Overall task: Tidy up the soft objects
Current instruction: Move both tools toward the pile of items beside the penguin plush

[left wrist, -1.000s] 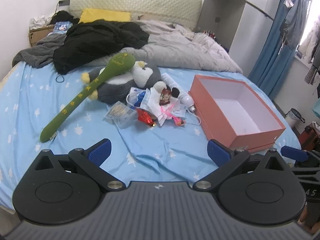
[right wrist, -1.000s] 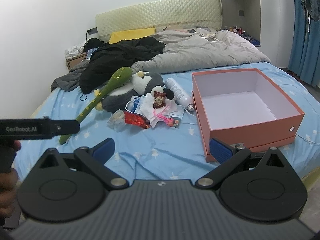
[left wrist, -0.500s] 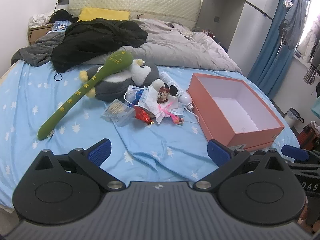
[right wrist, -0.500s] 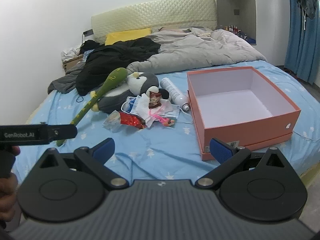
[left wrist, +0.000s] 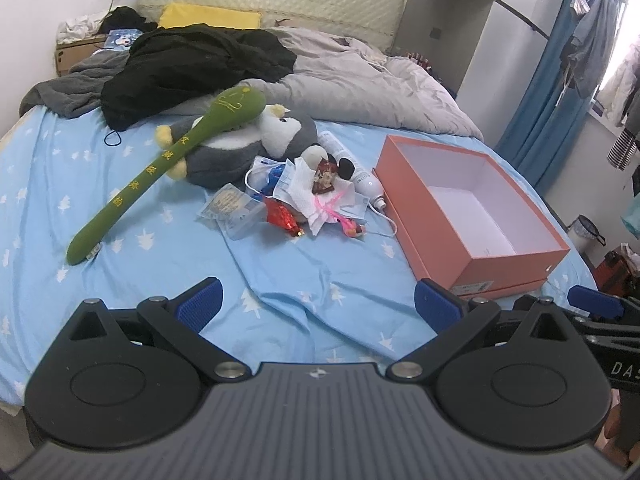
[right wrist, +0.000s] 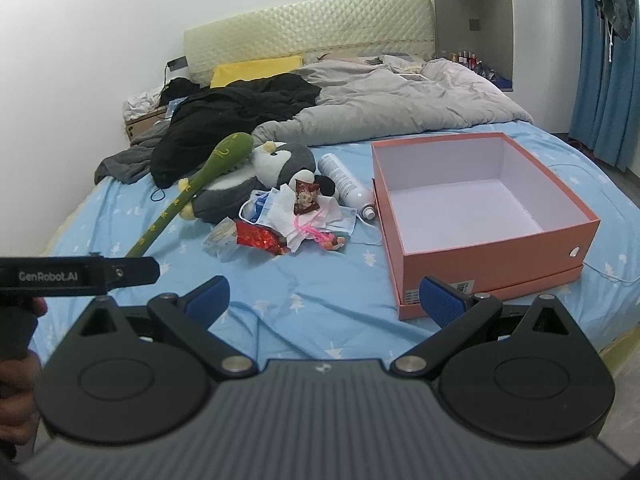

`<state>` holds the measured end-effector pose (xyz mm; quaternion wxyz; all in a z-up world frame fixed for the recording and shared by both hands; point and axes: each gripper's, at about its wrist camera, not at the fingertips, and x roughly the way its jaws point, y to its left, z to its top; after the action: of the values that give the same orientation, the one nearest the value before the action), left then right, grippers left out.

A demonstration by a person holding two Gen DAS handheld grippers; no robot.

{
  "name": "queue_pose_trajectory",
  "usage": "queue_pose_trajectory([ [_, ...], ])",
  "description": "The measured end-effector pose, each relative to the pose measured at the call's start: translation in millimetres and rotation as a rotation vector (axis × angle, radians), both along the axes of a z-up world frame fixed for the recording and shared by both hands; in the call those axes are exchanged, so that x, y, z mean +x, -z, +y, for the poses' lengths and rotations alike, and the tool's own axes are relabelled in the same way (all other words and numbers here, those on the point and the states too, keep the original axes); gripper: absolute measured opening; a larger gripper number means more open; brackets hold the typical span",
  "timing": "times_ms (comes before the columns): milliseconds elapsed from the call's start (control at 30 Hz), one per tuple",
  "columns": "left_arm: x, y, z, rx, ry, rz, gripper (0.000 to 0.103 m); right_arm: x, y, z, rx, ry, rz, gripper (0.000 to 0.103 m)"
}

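A grey and white penguin plush (left wrist: 240,148) (right wrist: 256,176) lies mid-bed, and a long green plush stick (left wrist: 160,172) (right wrist: 200,184) leans across it. In front of them is a heap of small items: face masks and tissue (left wrist: 316,192) (right wrist: 296,212), a red wrapper (left wrist: 282,216) (right wrist: 258,236), a clear packet (left wrist: 234,210). An empty orange box (left wrist: 516,258) (right wrist: 488,268) sits to the right. My left gripper (left wrist: 316,306) hovers open over the near sheet. My right gripper (right wrist: 324,300) is open too, short of the box's near corner.
A white spray bottle (left wrist: 356,168) (right wrist: 346,184) lies between the heap and the box. Black clothes (left wrist: 192,64), a grey duvet (right wrist: 400,104) and a yellow pillow (left wrist: 208,20) fill the bed's far half. Blue curtains (right wrist: 604,60) hang at right. The blue sheet (left wrist: 304,272) near me is wrinkled.
Both grippers have drawn back a little from the bed, so the objects look slightly smaller and farther. Nothing on the bed has moved, and both grippers stay open.
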<state>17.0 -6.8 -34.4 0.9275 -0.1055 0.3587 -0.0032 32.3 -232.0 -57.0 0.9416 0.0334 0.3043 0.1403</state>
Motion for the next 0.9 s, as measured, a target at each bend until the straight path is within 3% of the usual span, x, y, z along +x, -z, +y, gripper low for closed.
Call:
queue_pose_trajectory([
  [633,20,15,9,-0.04,-0.016,0.045,0.103,13,14,-7,0.017,0.034,0.071,0.103],
  [800,28,15,5,0.048,-0.03,0.014,0.103,22,20,-11,0.021,0.044,0.092,0.103],
  [900,34,19,5,0.06,-0.024,0.008,0.103,27,24,-7,-0.006,0.036,0.09,0.103],
])
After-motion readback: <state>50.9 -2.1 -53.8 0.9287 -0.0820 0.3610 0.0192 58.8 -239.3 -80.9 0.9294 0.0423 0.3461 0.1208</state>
